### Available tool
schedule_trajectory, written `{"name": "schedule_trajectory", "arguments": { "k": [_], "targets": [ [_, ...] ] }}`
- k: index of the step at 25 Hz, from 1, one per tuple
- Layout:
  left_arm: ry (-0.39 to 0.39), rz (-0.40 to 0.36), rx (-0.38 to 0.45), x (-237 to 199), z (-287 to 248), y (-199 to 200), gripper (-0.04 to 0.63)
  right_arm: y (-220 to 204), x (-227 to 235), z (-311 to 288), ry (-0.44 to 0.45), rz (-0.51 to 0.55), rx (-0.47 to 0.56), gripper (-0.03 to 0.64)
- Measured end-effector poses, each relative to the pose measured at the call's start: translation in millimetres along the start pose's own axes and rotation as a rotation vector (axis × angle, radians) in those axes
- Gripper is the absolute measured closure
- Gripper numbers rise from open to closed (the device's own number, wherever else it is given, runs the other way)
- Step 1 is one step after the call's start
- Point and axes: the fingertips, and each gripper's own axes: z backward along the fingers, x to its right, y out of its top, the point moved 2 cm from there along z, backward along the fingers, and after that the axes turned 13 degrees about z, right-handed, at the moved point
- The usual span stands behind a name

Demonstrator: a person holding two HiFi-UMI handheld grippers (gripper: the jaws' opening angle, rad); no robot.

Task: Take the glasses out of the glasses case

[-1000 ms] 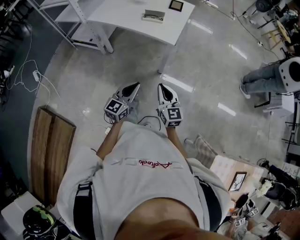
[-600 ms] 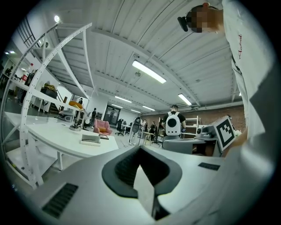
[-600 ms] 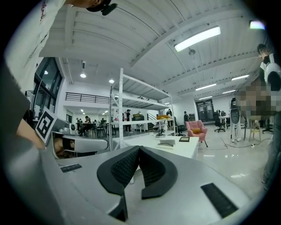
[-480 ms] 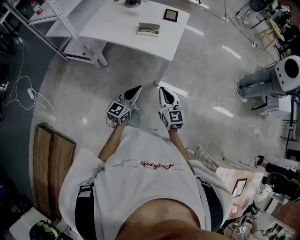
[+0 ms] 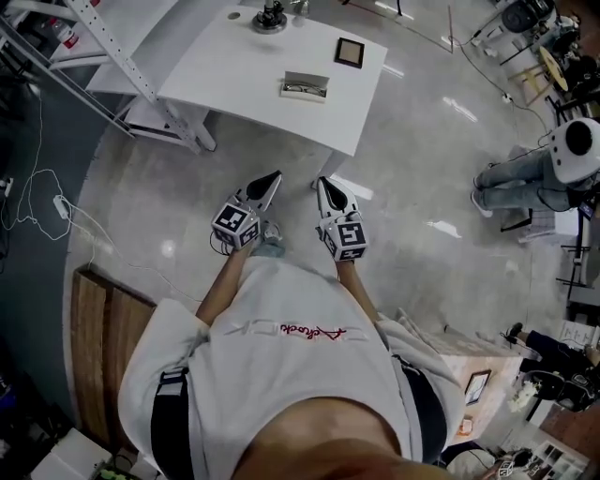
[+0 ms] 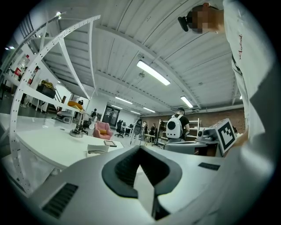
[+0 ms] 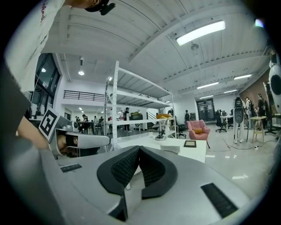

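A pale oblong glasses case [image 5: 306, 86] lies on the white table [image 5: 234, 75] ahead of me, with something dark showing in it. It is small in the left gripper view [image 6: 97, 148] and in the right gripper view [image 7: 170, 148]. My left gripper [image 5: 272, 177] and right gripper [image 5: 322, 181] are held side by side over the floor, short of the table's near edge. Both point level at the table. Each has its dark pads [image 6: 127, 165] [image 7: 125, 167] closed together with nothing between them.
A dark square frame [image 5: 349, 52] and a small metal stand [image 5: 269, 17] also sit on the table. A white shelf rack [image 5: 112, 56] stands to the left. On the floor there are cables [image 5: 52, 202] and a wooden bench [image 5: 98, 347]. A person's legs [image 5: 516, 173] show at the right.
The table has come closer and lower in the head view as the person walks towards it. Both grippers are carried along, still side by side and shut.
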Motion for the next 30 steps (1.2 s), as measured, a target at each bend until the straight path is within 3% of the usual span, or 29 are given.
{"name": "schedule_trajectory", "arguments": {
  "k": [14,30],
  "targets": [
    [-0.048,0.037,-0.036,-80,-31,29,0.601,1,16,-93,-0.019,-0.004,-0.056,0.612],
    [-0.095,0.054,-0.119,-112,-79,24,0.601,-25,46,-125,-0.062,-0.058,-0.1,0.612]
  ]
}}
